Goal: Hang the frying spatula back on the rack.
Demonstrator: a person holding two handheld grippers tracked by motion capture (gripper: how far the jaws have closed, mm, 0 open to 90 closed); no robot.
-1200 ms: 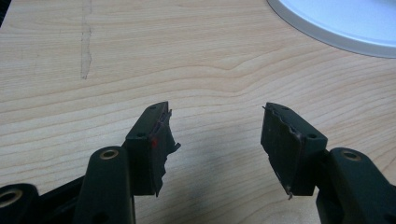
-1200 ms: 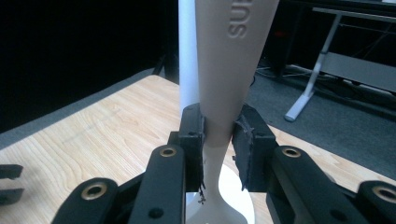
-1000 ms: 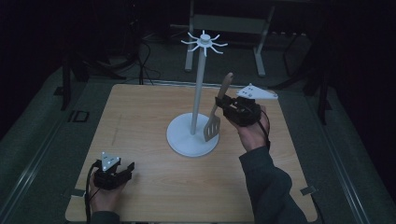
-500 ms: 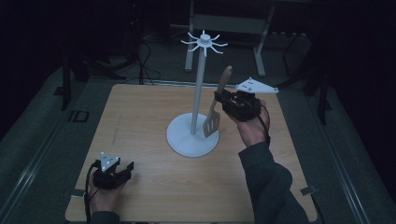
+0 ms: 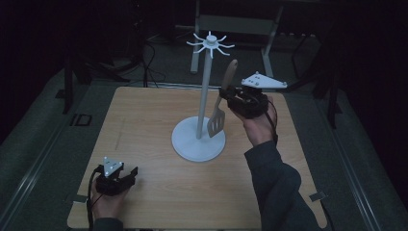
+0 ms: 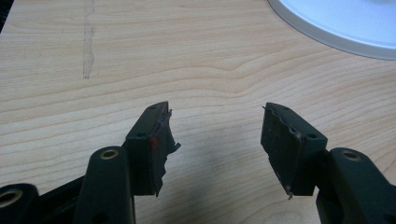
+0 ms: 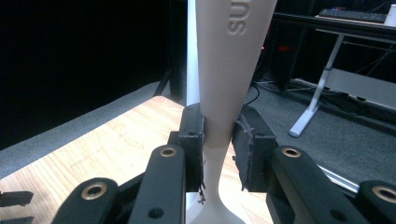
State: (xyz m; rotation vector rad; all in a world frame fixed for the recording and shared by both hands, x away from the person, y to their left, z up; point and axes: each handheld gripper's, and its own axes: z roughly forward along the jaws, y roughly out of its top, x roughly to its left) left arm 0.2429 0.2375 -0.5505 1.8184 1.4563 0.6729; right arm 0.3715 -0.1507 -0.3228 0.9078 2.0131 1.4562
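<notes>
While the left gripper (image 5: 126,177) rests low on the wooden surface (image 5: 144,125) at the near-left of the white stand (image 5: 202,101), unmoved from a second ago, its jaws stand wide apart with nothing between them, bare wood showing in the gap in the left gripper view. The right gripper (image 5: 225,94), held in a hand (image 5: 260,126) just right of the stand's pole, has its jaws clamped on the neck of a spatula (image 5: 222,103); the right gripper view shows the pads pressing the pale handle (image 7: 224,70) from both sides. The spatula hangs clear of the surface, handle up and tilted, its slotted blade just beside the pole and above the stand's round base (image 5: 192,144). Compared with a second ago, the right gripper and spatula sit slightly higher against the pole, still below the stand's crown of hooks (image 5: 210,44).
</notes>
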